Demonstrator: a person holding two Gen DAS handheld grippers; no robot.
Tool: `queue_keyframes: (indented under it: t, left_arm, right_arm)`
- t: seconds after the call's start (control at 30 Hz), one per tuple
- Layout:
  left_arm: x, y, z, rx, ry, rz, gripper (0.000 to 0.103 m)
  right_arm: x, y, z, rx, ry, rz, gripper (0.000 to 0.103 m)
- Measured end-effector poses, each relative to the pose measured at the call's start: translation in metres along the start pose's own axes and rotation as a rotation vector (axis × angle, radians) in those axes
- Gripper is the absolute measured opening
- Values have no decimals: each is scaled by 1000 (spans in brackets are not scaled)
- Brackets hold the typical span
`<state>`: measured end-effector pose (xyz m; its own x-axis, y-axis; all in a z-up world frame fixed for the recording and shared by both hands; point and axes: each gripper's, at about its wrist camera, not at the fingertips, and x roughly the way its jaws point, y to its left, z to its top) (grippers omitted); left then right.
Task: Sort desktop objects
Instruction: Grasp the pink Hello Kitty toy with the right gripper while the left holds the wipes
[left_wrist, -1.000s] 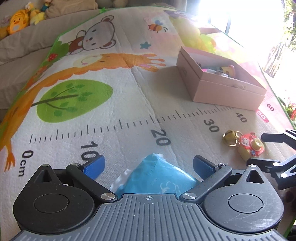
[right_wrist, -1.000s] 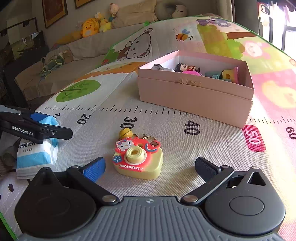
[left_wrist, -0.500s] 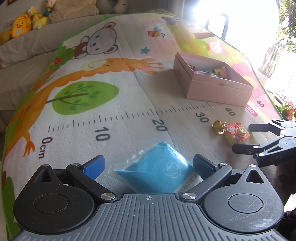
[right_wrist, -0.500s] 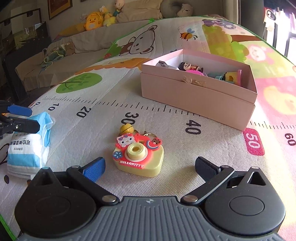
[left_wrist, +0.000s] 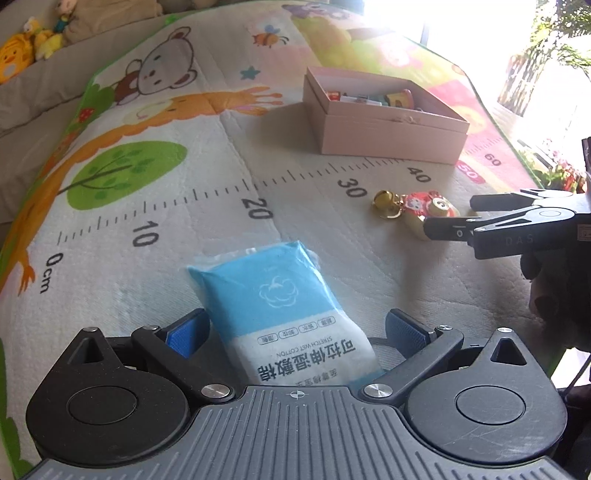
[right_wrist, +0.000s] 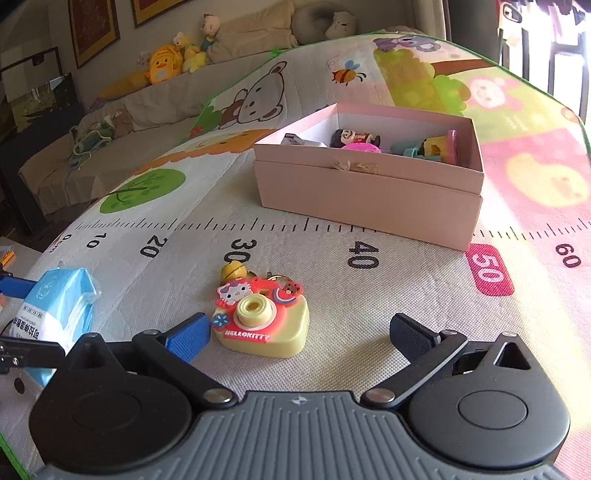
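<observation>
A blue and white wet-wipe pack (left_wrist: 284, 306) lies on the play mat between my left gripper's (left_wrist: 295, 332) open fingers; it also shows in the right wrist view (right_wrist: 59, 302). A yellow Hello Kitty toy camera (right_wrist: 260, 319) with a gold bell (right_wrist: 233, 269) lies just ahead of my right gripper (right_wrist: 301, 334), which is open and empty. In the left wrist view the camera (left_wrist: 424, 210) sits by the right gripper's fingers (left_wrist: 443, 229). An open pink box (right_wrist: 369, 184) holding several small toys stands farther back.
The play mat (right_wrist: 332, 258) has a printed ruler and cartoon animals. A sofa with plush toys (right_wrist: 166, 66) runs behind the mat. The mat's green edge (right_wrist: 11, 458) is close at the near left.
The left gripper has pulled back and risen, so more of the wipe pack shows flat between its fingers. The right gripper has edged closer to the toy camera.
</observation>
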<state>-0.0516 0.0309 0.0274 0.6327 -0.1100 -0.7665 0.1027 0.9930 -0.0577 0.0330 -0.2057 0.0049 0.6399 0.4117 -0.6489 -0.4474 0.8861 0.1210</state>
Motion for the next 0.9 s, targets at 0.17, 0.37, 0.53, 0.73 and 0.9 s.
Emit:
queue_keyframes:
  t: [0.17,0.37,0.53,0.73,0.9]
  left_arm:
    - [27,-10,15,22,-18,-34,103]
    - [31,-26,25,107,-34,-33,103]
    - [19,-20,14,133,-41,29,103]
    - [15,-8,-1,147,-17,44,103]
    - [15,-4,-1,126,-42,33,97]
  right_arm:
    - [-5,4,-5,-31,1,-29,103]
    - [-9,5,-6,-45,0,-57,100]
    - [-1,15,3,-74,40,-45,90]
    - [17,33,17,-102,58,-56,87]
    - [20,41,24,-118,75,-46,57]
